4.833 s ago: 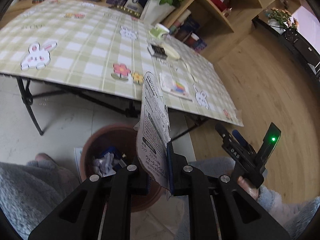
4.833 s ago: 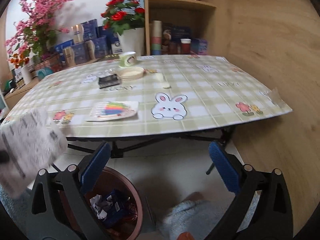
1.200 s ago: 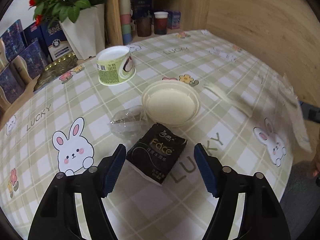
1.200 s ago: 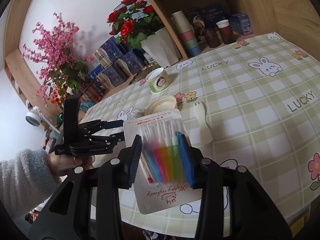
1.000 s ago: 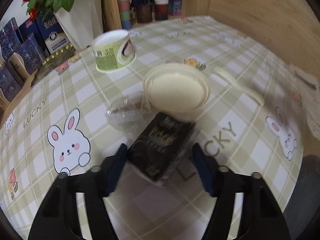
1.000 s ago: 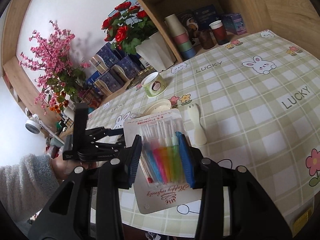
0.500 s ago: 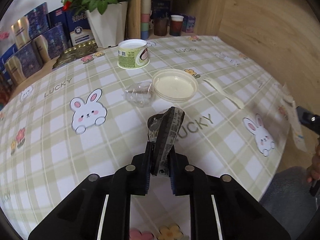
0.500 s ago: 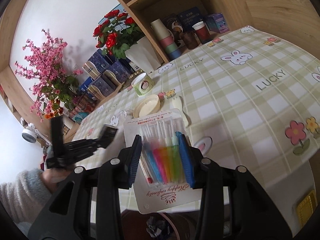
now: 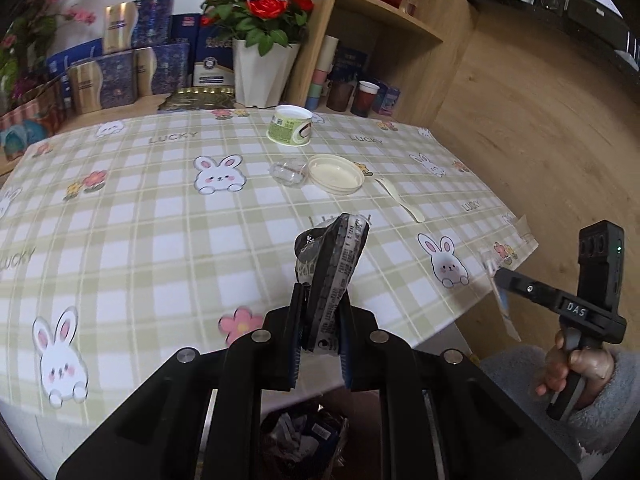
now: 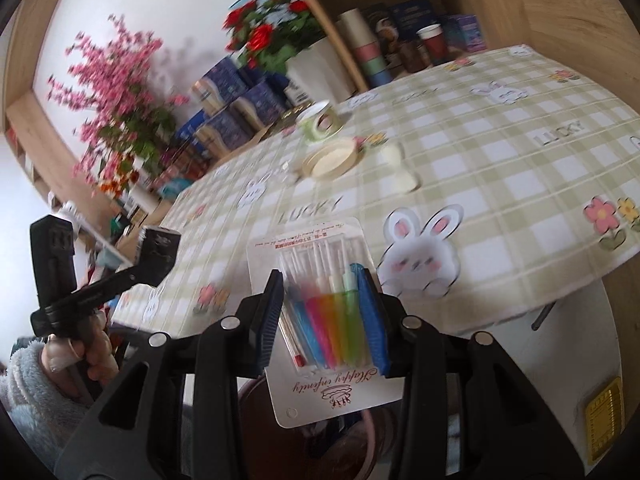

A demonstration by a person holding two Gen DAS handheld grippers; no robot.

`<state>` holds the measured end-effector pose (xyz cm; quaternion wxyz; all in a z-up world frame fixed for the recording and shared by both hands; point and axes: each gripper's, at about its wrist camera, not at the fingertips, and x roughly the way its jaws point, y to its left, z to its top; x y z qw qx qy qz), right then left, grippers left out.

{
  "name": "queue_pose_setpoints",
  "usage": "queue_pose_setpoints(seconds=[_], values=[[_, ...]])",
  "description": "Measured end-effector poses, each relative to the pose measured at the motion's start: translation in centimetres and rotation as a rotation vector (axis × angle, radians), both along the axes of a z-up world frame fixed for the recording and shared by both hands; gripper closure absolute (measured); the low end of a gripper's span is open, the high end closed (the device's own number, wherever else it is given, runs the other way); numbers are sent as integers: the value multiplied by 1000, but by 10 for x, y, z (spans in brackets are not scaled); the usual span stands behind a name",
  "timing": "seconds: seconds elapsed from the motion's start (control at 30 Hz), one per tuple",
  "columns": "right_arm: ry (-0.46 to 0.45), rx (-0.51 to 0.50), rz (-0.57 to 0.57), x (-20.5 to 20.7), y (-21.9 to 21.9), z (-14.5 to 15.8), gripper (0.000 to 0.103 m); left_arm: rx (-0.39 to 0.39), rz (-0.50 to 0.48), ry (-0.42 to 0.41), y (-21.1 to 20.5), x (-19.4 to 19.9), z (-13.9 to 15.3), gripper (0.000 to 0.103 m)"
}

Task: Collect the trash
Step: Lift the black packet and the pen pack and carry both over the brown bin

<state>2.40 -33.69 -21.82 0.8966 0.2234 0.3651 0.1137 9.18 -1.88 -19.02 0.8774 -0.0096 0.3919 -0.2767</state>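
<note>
My left gripper point(image 9: 320, 316) is shut on a black tissue packet point(image 9: 330, 272) and holds it off the near table edge, above the brown trash bin point(image 9: 304, 440). My right gripper point(image 10: 326, 312) is shut on a blister pack of coloured candles point(image 10: 324, 316), held over the bin's rim point(image 10: 370, 420). On the checked tablecloth point(image 9: 160, 220) lie a green cup point(image 9: 289, 125), a clear crumpled wrapper point(image 9: 289, 172), a cream lid point(image 9: 336, 173) and a cream spoon point(image 9: 398, 198). The right gripper also shows at the right of the left wrist view point(image 9: 496, 276).
A white vase of red roses point(image 9: 262, 60) and blue boxes point(image 9: 120, 72) stand behind the table. Wooden shelves with cups point(image 9: 362, 96) are at the back right. A wood wall point(image 9: 540, 120) is on the right. A gold packet point(image 10: 604, 420) lies on the floor.
My left gripper closed on the black packet, lifted it and pulled back past the table edge over the bin. My right gripper, still holding the candle pack, drew back and lowered toward the bin.
</note>
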Motion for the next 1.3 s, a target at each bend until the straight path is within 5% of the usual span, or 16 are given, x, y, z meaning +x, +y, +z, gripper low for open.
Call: queue_pose_setpoints(seconds=[0.63, 1.3], values=[[116, -49, 281, -38, 114, -35, 63, -39, 91, 11, 68, -87, -10, 88], [343, -221, 436, -22, 172, -117, 63, -73, 110, 37, 84, -100, -20, 88]])
